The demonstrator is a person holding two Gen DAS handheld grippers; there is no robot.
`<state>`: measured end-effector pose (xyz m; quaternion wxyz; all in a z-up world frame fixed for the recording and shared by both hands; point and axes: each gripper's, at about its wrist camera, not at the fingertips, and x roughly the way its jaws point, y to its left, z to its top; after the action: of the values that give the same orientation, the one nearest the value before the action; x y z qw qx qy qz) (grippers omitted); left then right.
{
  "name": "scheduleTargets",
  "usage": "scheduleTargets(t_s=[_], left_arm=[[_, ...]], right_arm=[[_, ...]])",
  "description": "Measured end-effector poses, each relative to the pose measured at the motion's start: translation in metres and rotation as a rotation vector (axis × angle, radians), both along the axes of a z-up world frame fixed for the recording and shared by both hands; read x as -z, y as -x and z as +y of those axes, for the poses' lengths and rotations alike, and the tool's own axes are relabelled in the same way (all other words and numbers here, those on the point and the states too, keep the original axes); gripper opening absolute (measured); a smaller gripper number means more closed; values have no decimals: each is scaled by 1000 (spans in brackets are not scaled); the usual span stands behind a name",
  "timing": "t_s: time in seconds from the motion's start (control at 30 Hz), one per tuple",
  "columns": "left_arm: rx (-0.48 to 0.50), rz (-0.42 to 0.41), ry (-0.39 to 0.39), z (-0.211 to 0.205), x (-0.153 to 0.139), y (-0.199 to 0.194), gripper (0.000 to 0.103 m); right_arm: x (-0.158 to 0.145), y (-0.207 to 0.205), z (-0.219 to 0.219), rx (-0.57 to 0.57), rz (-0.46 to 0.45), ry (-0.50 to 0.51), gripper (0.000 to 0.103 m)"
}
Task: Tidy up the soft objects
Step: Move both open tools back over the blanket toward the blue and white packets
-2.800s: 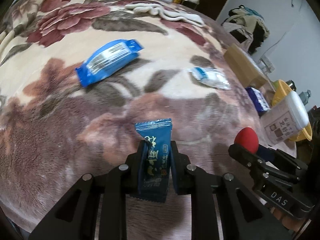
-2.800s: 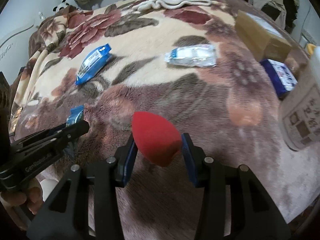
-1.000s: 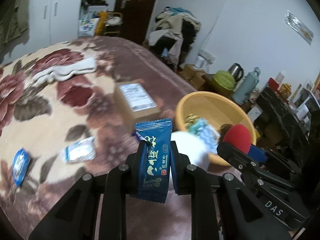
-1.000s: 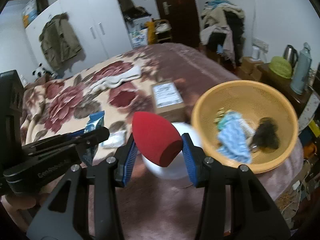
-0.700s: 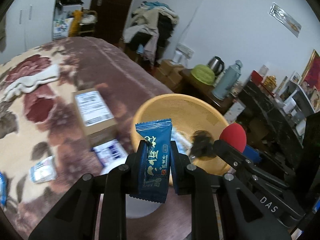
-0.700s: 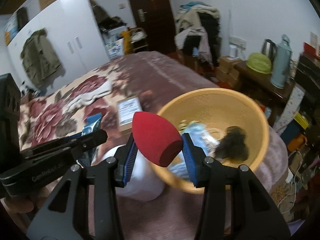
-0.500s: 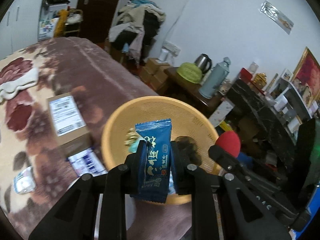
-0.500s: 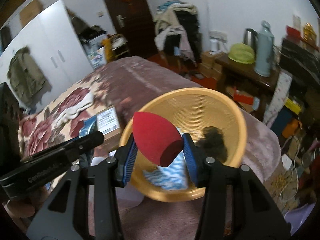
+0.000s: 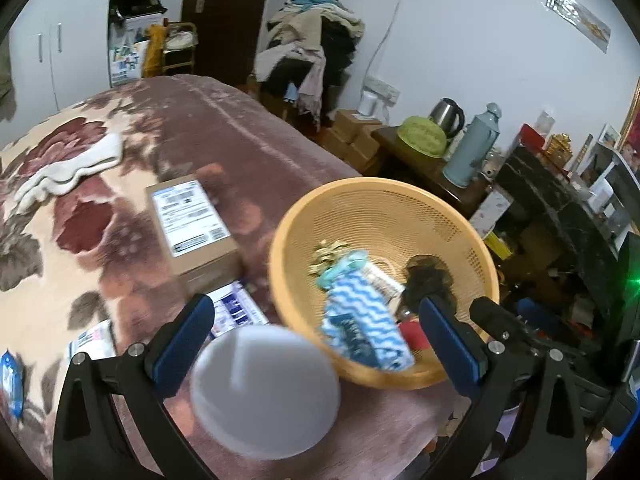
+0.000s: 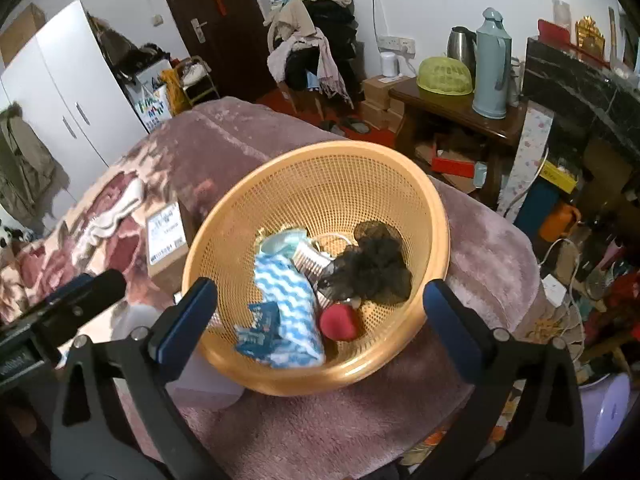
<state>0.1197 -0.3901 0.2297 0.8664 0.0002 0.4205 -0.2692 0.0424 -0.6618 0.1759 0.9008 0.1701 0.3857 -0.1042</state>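
Both tools spread wide, nothing held. Left tool (image 9: 316, 332) hangs over the near rim of the basket (image 9: 436, 204); right tool (image 10: 320, 308) hangs over the same basket (image 10: 352, 156), fingers at its 8 and 4 o'clock edges. One basket, orange mesh, sits on the bed (image 10: 492, 240) at the corner.

Inside the basket, right view: one red sponge (image 10: 338, 321) at 6 o'clock on the floor, one blue packet (image 10: 258, 330) at 7 o'clock lying on one blue-white wavy cloth (image 10: 286, 288), one dark fuzzy lump (image 10: 372, 264) at 3 o'clock touching the sponge's upper side, and one silvery wrapped item (image 10: 310, 260) between cloth and lump. Left view also shows a small yellowish bit (image 9: 328, 252) at the cloth's 11 o'clock; the sponge (image 9: 414, 334) is half hidden behind the right finger there.

On the bed outside the basket, left view: one white round container (image 9: 264, 392) blurred, just beside the basket at its 8 o'clock; one cardboard box (image 9: 192, 228) with label at 9 o'clock; one blue-white pack (image 9: 236, 310) touching the box's near end; one clear white packet (image 9: 94, 340) farther toward 8 o'clock; one blue pouch (image 9: 10, 376) at the frame edge; one white towel (image 9: 68, 168) at 10 o'clock.

Side table (image 10: 460, 112) at 1 o'clock: one green bowl (image 10: 444, 76), one kettle (image 10: 460, 46), one pale flask (image 10: 491, 64).
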Motion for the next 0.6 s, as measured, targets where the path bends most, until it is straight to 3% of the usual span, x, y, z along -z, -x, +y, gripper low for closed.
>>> scheduleTargets(t_s=[0.6], left_arm=[[-101, -41, 10, 91, -6, 21, 102]], right_arm=[[-8, 0, 69, -135, 0, 55, 103]])
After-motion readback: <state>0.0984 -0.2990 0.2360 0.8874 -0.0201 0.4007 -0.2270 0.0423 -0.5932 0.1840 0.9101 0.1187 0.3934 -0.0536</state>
